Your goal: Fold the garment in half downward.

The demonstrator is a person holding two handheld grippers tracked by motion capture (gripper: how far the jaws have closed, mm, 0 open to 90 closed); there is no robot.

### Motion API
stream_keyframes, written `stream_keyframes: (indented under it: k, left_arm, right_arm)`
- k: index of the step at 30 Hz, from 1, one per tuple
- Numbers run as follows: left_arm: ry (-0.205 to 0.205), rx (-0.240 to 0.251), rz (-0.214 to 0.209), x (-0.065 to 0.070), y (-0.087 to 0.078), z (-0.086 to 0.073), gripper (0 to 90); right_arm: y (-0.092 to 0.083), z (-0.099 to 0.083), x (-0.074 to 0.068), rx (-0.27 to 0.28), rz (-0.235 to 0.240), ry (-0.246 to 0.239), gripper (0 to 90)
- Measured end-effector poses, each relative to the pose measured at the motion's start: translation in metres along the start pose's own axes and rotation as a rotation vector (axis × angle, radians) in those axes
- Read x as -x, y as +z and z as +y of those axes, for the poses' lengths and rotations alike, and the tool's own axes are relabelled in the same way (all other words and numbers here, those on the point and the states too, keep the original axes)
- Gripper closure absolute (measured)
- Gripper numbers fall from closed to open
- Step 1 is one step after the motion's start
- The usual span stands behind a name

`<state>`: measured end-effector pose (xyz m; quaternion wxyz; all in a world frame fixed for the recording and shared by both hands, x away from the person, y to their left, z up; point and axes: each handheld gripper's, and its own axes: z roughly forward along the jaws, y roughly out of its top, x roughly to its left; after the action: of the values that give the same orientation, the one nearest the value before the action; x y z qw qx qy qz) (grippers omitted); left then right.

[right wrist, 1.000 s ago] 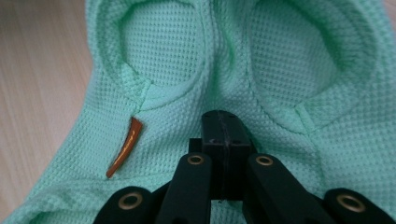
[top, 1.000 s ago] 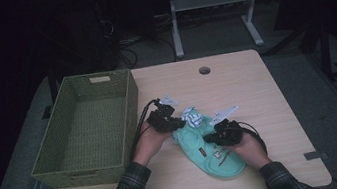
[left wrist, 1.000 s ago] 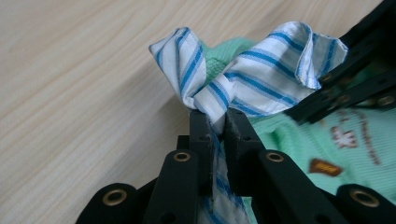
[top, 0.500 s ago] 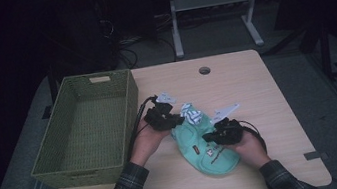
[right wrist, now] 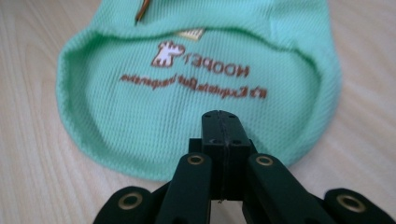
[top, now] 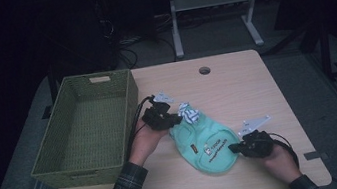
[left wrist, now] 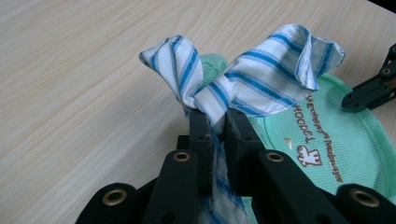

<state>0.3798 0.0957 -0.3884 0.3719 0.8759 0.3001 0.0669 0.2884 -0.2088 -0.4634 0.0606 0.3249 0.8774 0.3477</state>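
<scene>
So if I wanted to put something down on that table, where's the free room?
The bare light wooden tabletop lies beyond the mint-green mesh garment, around the round cable hole, and along the right edge. The olive woven basket is empty inside. It is crowded mid-table, where the left gripper pinches blue-striped white cloth and the right gripper sits at the garment's hem.

A blue-and-white striped cloth (left wrist: 243,84) was pinched between the two black jaws of the left gripper (left wrist: 215,122), its loose ends flared up to either side above a pale wooden table (left wrist: 70,93). A mint-green mesh garment (left wrist: 336,140) with brown lettering was spread just behind it, and part of the other gripper (left wrist: 371,88) was seen at the right edge over the garment.
</scene>
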Motion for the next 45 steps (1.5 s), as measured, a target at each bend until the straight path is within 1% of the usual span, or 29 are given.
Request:
stream_keyframes:
  k: [1,7,11,12,13,14,16,18,19,21,22,23,24,25,26,29,31,32,33,34,35,36,39,41,42,43,44,45]
  left_arm:
    - [0.000,-0.001,0.002,0.000,0.000,0.000,82.0]
    - [0.002,0.007,0.008,0.001,-0.002,0.001,81.9]
    - [0.001,0.021,0.012,0.002,-0.005,0.003,81.9]
    - [0.006,0.021,0.010,0.002,-0.006,0.003,81.9]
    - [0.003,0.027,0.009,0.003,-0.007,0.004,81.9]
    - [0.009,0.028,0.009,0.004,-0.008,0.005,81.9]
    - [0.028,0.035,0.006,0.008,-0.008,0.008,81.8]
    - [0.028,0.039,0.004,0.010,-0.007,0.009,81.8]
    - [0.033,0.031,0.000,0.012,-0.006,0.010,81.8]
    - [0.042,0.030,-0.009,0.016,-0.003,0.011,81.7]
    - [0.063,0.022,-0.014,0.021,0.000,0.012,81.7]
    - [0.063,0.022,-0.014,0.021,0.000,0.012,81.6]
    - [0.075,0.015,-0.020,0.028,0.002,0.013,81.6]
    - [0.075,0.015,-0.020,0.028,0.002,0.013,81.6]
    - [0.089,0.010,-0.024,0.030,0.004,0.014,81.6]
    - [0.112,-0.009,-0.036,0.041,0.012,0.015,81.5]
    - [0.118,-0.014,-0.038,0.043,0.014,0.015,81.4]
    - [0.124,-0.020,-0.043,0.045,0.017,0.014,81.3]
    - [0.127,-0.029,-0.047,0.046,0.019,0.014,81.2]
    - [0.128,-0.032,-0.050,0.048,0.021,0.013,81.0]
    - [0.124,-0.032,-0.055,0.050,0.024,0.012,81.0]
    - [0.133,-0.043,-0.066,0.054,0.029,0.012,80.3]
    - [0.150,-0.059,-0.077,0.059,0.034,0.012,79.6]
    - [0.149,-0.064,-0.081,0.061,0.035,0.011,79.1]
    - [0.142,-0.063,-0.089,0.062,0.037,0.011,78.3]
    - [0.146,-0.075,-0.110,0.063,0.040,0.010,75.5]
    - [0.152,-0.083,-0.117,0.064,0.041,0.010,73.9]
    - [0.150,-0.081,-0.124,0.065,0.042,0.010,72.2]
  right_arm:
    - [0.001,-0.001,0.000,-0.009,0.001,-0.002,89.9]
    - [0.005,0.003,-0.002,-0.003,0.005,-0.008,89.9]
    - [0.011,0.010,0.001,-0.006,0.005,-0.010,89.9]
    - [0.015,0.014,0.002,-0.003,0.006,-0.016,89.9]
    - [0.016,0.015,0.003,0.001,0.010,-0.013,89.9]
    - [0.018,0.017,0.005,0.006,0.012,-0.022,89.9]
    - [0.020,0.020,0.006,0.006,0.009,-0.014,89.9]
    - [0.021,0.021,0.007,0.005,0.010,-0.016,90.0]
    - [0.022,0.022,0.007,0.005,0.009,-0.017,89.9]
    - [0.023,0.023,0.008,0.008,0.009,-0.021,89.9]
    - [0.023,0.023,0.008,0.008,0.009,-0.021,89.9]
    - [0.023,0.023,0.008,0.008,0.009,-0.021,89.9]
    - [0.022,0.023,0.008,0.003,0.009,-0.016,89.9]
    - [0.022,0.023,0.008,0.004,0.010,-0.015,89.9]
    - [0.022,0.023,0.008,0.004,0.010,-0.015,89.9]
    - [0.021,0.022,0.010,0.012,0.009,-0.017,89.9]
    - [0.020,0.021,0.010,0.014,0.006,-0.014,89.9]
    - [0.018,0.021,0.012,0.025,0.008,-0.008,89.9]
    - [0.016,0.020,0.013,0.034,0.007,-0.001,89.9]
    - [0.009,0.019,0.017,0.051,-0.003,0.012,89.9]
    - [0.009,0.019,0.017,0.051,-0.003,0.012,89.9]
    - [0.004,0.017,0.021,0.067,-0.008,0.023,89.9]
    - [0.000,0.015,0.025,0.071,-0.014,0.040,89.9]
    - [-0.001,0.014,0.026,0.069,-0.015,0.040,89.9]
    - [-0.001,0.014,0.026,0.068,-0.017,0.039,89.8]
    - [-0.003,0.013,0.028,0.072,-0.021,0.041,89.8]
    - [-0.003,0.013,0.028,0.072,-0.019,0.046,89.8]
    - [-0.004,0.012,0.029,0.074,-0.023,0.047,89.8]
